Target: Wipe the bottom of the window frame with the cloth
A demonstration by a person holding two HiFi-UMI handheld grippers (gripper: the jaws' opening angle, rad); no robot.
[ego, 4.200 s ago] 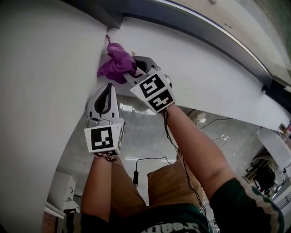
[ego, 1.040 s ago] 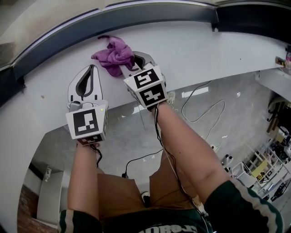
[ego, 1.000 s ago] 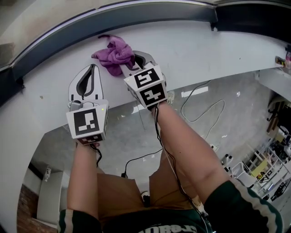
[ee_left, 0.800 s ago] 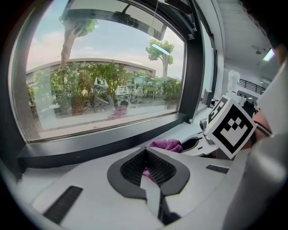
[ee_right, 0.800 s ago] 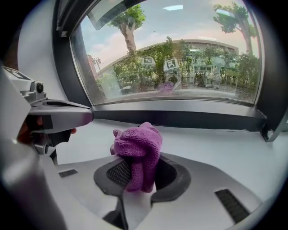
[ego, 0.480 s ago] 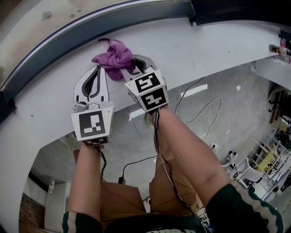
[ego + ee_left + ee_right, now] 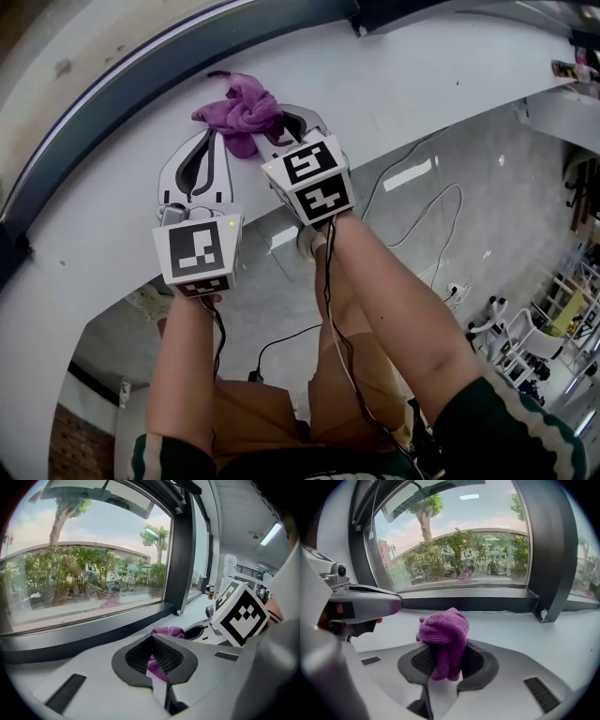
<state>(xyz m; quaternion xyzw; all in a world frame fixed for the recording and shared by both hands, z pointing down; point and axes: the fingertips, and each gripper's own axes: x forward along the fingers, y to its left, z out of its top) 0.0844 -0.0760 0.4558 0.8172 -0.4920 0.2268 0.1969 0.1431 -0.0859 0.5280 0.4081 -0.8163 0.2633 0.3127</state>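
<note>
Glass [image 7: 454, 550] and dark window frame [image 7: 464, 603] rise behind the white sill [image 7: 450, 84]. Left gripper [image 7: 208, 141], clenched on nothing, lies on the sill beside the right gripper [image 7: 284, 131], which pinches the cloth [image 7: 242, 105]: a crumpled purple terry bundle, bunched on the sill near the frame's bottom rail.

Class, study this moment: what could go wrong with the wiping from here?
1. The cloth is bunched in the right gripper, so it may touch only a narrow strip of the frame.
2. The left gripper sits close beside it and might snag the cloth.
</note>
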